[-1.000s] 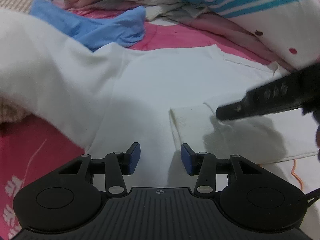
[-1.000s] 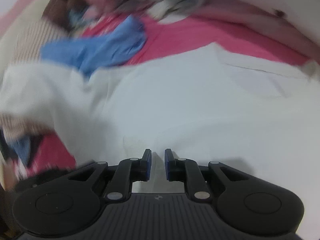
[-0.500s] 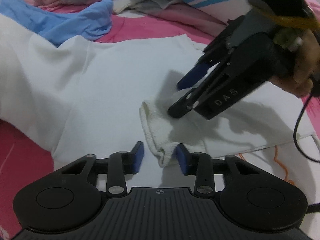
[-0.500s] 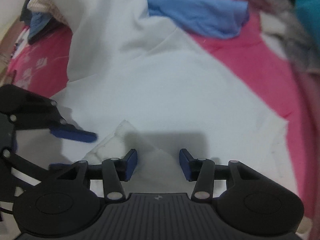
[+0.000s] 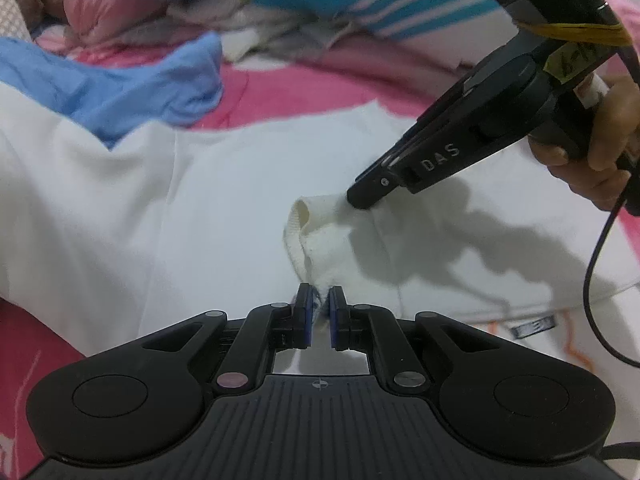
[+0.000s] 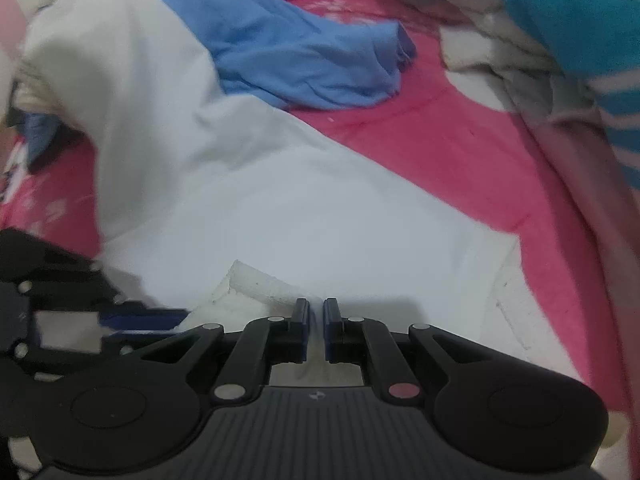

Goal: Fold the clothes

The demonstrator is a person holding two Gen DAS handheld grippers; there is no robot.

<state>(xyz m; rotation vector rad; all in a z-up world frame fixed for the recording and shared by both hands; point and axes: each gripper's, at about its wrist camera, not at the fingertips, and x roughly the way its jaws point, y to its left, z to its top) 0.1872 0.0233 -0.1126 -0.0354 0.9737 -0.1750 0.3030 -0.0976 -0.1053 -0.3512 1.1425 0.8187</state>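
Both grippers have closed in on the cuff (image 5: 316,236) since earlier — left gripper (image 5: 319,306) clamped on it at 6 o'clock, right gripper (image 5: 362,200) closing on it at 1. White shirt (image 5: 224,208) lies flat on the bed. Sleeve fold in hand — next, lift and carry together.

This is a bedroom in a home. A pink patterned bedsheet (image 6: 460,136) covers a soft surface that serves as the work area. Loose laundry lies across it: a white garment (image 5: 224,216), a crumpled blue one (image 6: 296,56), and at the far edge a heap of clothes (image 5: 248,12) with a turquoise striped piece (image 5: 384,4).
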